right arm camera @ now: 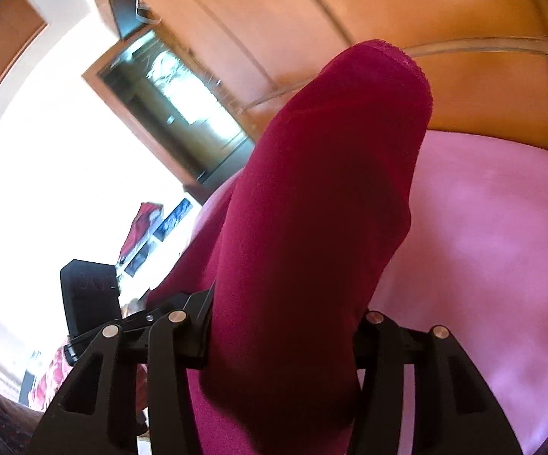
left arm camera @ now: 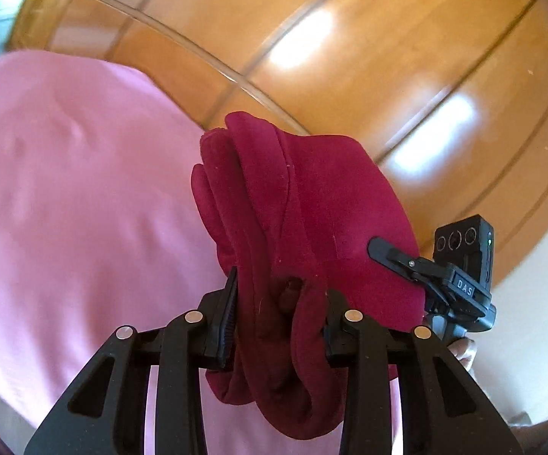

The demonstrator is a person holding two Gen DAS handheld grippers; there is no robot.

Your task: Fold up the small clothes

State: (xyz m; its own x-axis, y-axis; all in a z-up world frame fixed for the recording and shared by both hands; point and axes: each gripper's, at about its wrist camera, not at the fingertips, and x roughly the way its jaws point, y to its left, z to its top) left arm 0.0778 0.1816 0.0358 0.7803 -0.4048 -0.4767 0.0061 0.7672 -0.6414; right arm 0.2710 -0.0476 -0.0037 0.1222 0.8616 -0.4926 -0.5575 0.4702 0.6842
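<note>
A dark red fleece garment [left arm camera: 311,204] hangs bunched between both grippers, held up above a pink cloth surface [left arm camera: 65,197]. My left gripper [left arm camera: 279,322] is shut on a thick fold of it. My right gripper [right arm camera: 285,345] is shut on another part of the same garment [right arm camera: 319,227], which fills the middle of its view. The right gripper also shows in the left wrist view [left arm camera: 444,276], touching the garment's right side. The fingertips of both are hidden in the fabric.
The pink cloth [right arm camera: 482,246] covers the surface below. Behind it stands a wooden wardrobe [left arm camera: 349,38] with glossy panels. A dark wood-framed opening [right arm camera: 175,113] and a bright white wall [right arm camera: 46,151] lie to the left in the right wrist view.
</note>
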